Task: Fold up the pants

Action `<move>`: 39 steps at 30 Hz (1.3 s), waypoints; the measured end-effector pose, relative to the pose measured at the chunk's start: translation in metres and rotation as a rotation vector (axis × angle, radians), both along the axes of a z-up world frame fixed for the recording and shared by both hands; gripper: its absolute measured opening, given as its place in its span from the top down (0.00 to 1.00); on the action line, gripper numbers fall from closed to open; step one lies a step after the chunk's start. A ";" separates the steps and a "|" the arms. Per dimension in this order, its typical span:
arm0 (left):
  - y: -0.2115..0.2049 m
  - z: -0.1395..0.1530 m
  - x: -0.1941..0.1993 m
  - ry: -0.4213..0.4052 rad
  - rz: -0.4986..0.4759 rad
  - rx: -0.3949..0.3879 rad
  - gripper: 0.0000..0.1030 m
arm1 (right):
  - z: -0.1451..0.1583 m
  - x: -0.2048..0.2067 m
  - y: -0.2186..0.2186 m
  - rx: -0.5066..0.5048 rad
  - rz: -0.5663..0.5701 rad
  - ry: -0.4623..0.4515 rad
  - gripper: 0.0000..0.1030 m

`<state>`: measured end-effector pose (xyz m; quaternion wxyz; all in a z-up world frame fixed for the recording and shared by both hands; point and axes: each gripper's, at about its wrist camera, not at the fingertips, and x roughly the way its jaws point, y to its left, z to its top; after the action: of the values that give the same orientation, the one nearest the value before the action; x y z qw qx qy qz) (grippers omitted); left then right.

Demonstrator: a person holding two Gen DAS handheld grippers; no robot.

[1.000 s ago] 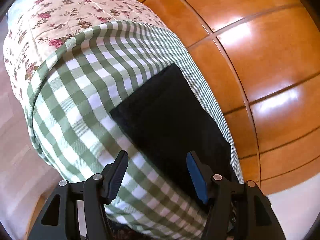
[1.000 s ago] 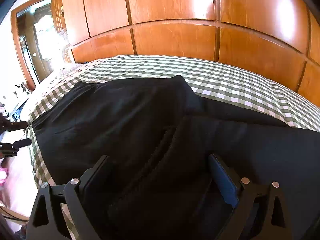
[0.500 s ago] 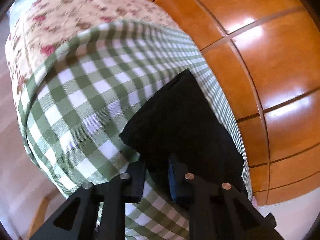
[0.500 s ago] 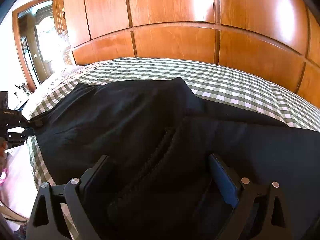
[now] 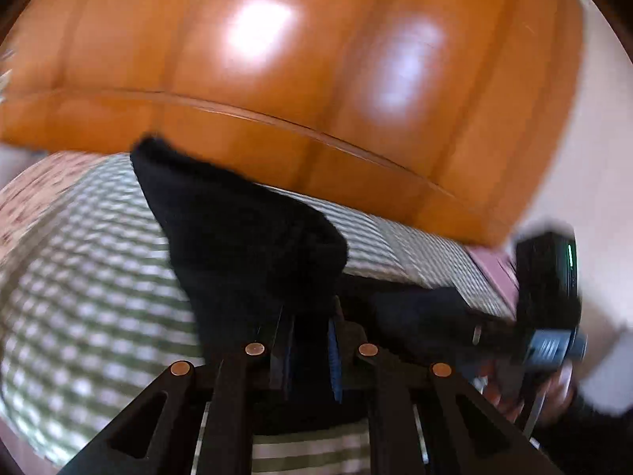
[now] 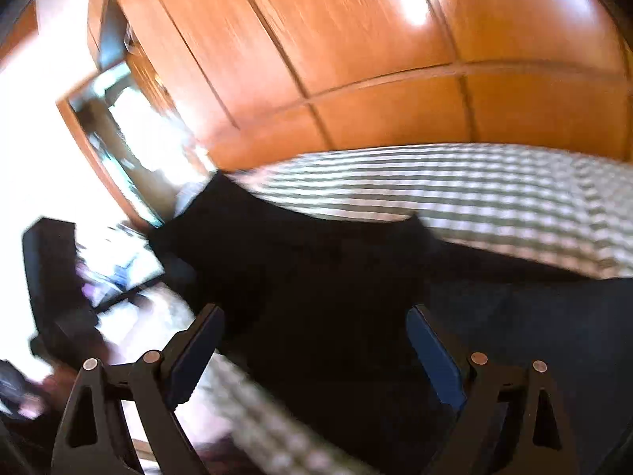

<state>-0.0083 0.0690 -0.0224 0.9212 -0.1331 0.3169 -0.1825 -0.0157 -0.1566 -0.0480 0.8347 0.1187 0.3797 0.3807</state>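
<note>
Your left hand-held gripper [image 5: 308, 340], at the bottom centre of its view, has its jaws nearly together with black cloth pinched between them: it has hold of an end of the pants [image 5: 237, 237], which rise from the jaws to a loose peak at centre left, above the green-checked bed cover [image 5: 79, 297]. Your right hand-held gripper [image 6: 316, 352] stands with its jaws wide apart at the bottom of its view; dark cloth fills the gap between them, but the pads do not look pressed on it, so I judge it is holding nothing. There the pants spread across the middle and lower right of the frame, lying on the bed in front of the wooden panelling [image 6: 356, 59]. Your other hand-held gripper shows as a dark blur at the right edge of the left view [image 5: 550, 297].

Both pictures are smeared. The pinch on the left is narrow and takes only a little cloth, so a fast swing could pull the end out and drop it short of the fold. The free corner hanging above the jaws may flop over and crease. With nothing pinning the right side, the whole garment could drag across the cover and land skewed
</note>
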 end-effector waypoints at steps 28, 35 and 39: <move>0.020 -0.028 0.052 0.127 -0.146 -0.333 0.75 | 0.039 0.010 -0.118 0.133 -0.135 0.065 0.87; -0.062 -0.068 0.060 0.255 -0.302 -0.175 0.75 | 0.005 -0.006 -0.190 -0.019 -0.272 0.119 0.87; -0.099 -0.079 0.051 0.262 -0.380 -0.051 0.75 | -0.049 -0.002 -0.223 -0.018 -0.344 0.262 0.80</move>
<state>0.0430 -0.0300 -0.1013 0.8176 -0.1168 0.4483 -0.3419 -0.0175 -0.3792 -0.0966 0.8318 0.2231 0.4626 0.2105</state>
